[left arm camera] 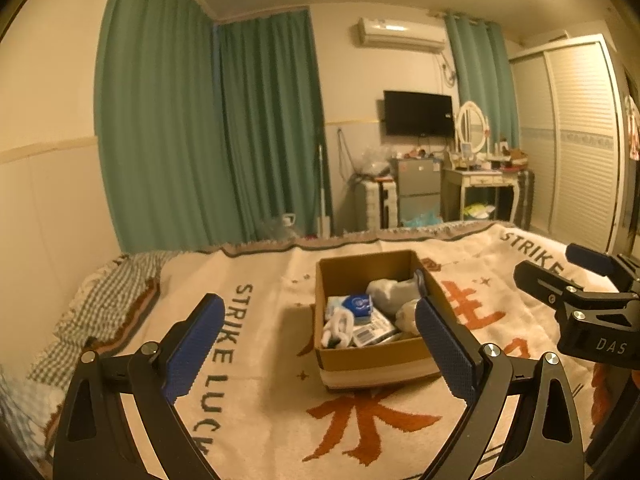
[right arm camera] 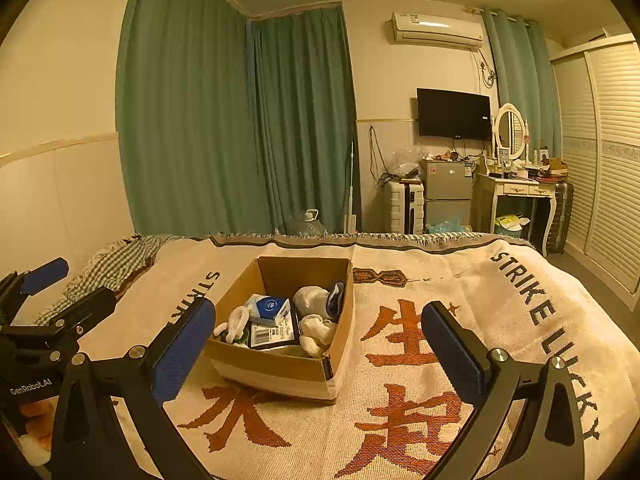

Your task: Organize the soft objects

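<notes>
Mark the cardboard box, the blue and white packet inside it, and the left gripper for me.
cardboard box [right arm camera: 280, 368]: right wrist view, on its near outer wall.
blue and white packet [right arm camera: 269, 307]: right wrist view, on its blue top face.
left gripper [left arm camera: 320, 354]: left wrist view, midway between its open blue fingertips.

Green curtains [right arm camera: 240, 120], wall television [right arm camera: 454, 114]

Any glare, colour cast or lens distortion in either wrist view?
Left wrist view: warm yellow cast, ceiling-light glare top right, softly focused open brown cardboard box. Right wrist view: same cast, sharper, fisheye bends the green curtains; black vignette corners in both.
</notes>
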Action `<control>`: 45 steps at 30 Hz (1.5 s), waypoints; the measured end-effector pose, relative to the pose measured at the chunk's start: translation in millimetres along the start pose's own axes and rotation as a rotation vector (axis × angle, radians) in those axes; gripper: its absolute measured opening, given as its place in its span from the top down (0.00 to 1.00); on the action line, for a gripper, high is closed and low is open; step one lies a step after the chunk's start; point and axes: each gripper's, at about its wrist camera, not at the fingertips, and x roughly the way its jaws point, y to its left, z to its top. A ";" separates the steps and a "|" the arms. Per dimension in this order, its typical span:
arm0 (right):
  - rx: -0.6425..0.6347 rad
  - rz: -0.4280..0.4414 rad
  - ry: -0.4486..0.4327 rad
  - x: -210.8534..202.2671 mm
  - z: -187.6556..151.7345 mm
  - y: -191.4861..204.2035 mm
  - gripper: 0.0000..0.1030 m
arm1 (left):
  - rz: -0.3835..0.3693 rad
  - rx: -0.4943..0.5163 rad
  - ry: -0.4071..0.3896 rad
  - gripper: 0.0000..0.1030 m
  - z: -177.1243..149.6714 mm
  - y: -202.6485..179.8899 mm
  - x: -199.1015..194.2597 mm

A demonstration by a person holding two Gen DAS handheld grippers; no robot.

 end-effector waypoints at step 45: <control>-0.007 0.003 0.015 -1.0 -2.5 6.0 0.00 | -0.010 -0.003 0.004 0.05 -1.5 -1.9 -1.2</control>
